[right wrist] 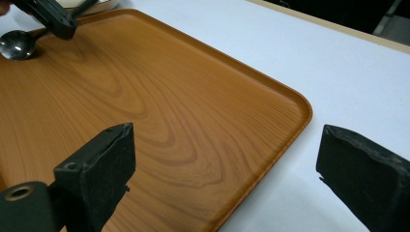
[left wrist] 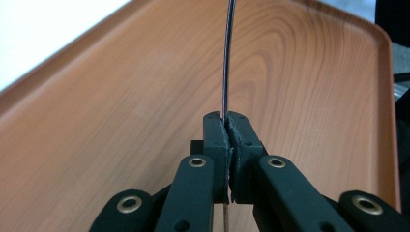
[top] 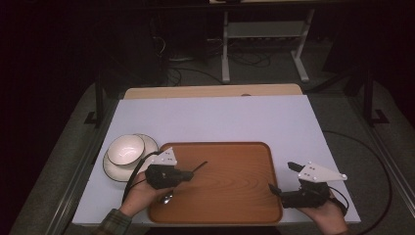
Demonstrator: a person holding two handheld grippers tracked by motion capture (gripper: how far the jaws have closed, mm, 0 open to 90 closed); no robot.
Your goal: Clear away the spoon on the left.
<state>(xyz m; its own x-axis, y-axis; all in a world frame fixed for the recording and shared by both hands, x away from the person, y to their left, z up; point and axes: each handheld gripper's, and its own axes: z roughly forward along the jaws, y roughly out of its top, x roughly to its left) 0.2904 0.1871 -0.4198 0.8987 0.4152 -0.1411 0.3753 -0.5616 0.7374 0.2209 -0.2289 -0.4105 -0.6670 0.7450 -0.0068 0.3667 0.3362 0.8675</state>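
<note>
Two tools are in my hands over a rounded-corner wooden serving tray [top: 230,191] that lies on the pale lavender desk [top: 215,117], in the lower centre of the high view. My left tool [left wrist: 226,126] is clamped shut on the thin handle of a polished metal spoon [top: 168,198]; in the left gripper view the handle runs edge-on between the two jaws and rises toward the top of the frame. In the high view the spoon's bowl sits just below that tool near the tray's lower left, and in the right gripper view I see it at the upper left, low over the wood, though I cannot tell whether it touches. My right tool [right wrist: 225,179] has its jaws spread wide and holds nothing, poised over the tray's right edge at the lower right of the high view. A white ceramic bowl with a dark rim [top: 126,149] rests on a matching white saucer [top: 113,169] just left of the tray. I judge the spoon to be light, stiff and slippery, so a narrow pinch on the handle may let it swivel; holding nearer the middle of the handle should steady it. The bowl and saucer look breakable and want gentle contact.
</note>
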